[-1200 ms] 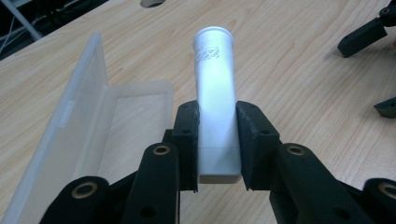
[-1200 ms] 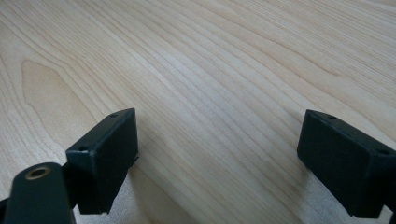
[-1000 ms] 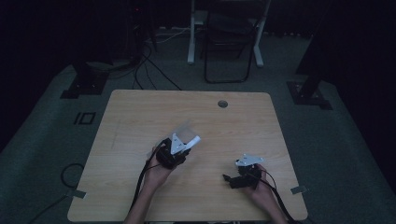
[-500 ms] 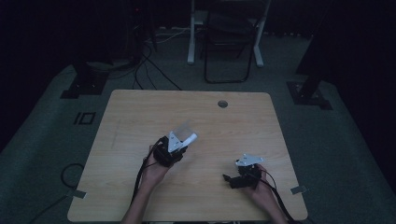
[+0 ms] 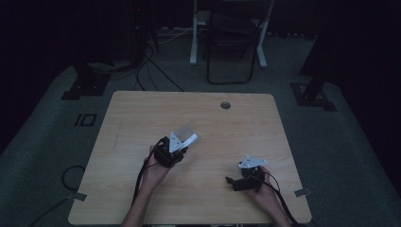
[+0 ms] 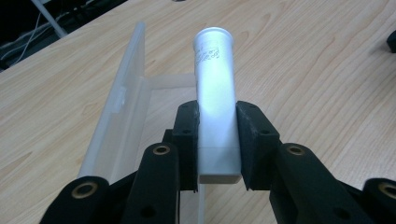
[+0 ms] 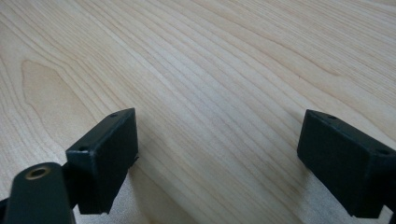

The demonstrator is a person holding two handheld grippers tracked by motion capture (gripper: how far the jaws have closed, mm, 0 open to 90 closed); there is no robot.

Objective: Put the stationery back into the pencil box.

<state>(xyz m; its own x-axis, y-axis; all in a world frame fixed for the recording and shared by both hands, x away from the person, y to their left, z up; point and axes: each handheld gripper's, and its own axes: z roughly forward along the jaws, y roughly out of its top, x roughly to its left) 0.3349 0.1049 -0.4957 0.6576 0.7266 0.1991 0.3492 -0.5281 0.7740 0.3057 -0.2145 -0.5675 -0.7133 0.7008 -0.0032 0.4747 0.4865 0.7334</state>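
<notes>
Nearest the person, on the right, the right tool [image 5: 230,181] rests low over bare wood of the light wooden table [image 5: 142,118], its black jaws standing wide apart with nothing between them [image 7: 219,149]. Farther in and to the left, the left tool [image 5: 182,142] is clamped on a white, smooth-walled plastic tube with a flared rim and small print near its far end [image 6: 215,88], gripped on its lower half just above the squared base. The tube is held off the table, over a clear, shallow plastic case with its lid raised [image 6: 123,107], which lies just beyond the jaws. In judgement, the tube is light, rigid and slippery; a firm grip mid-body is sound, but heavy squeezing could dent it. The thin case looks brittle and liable to slide if nudged. At the far edge, a round cable hole [image 5: 225,105].
</notes>
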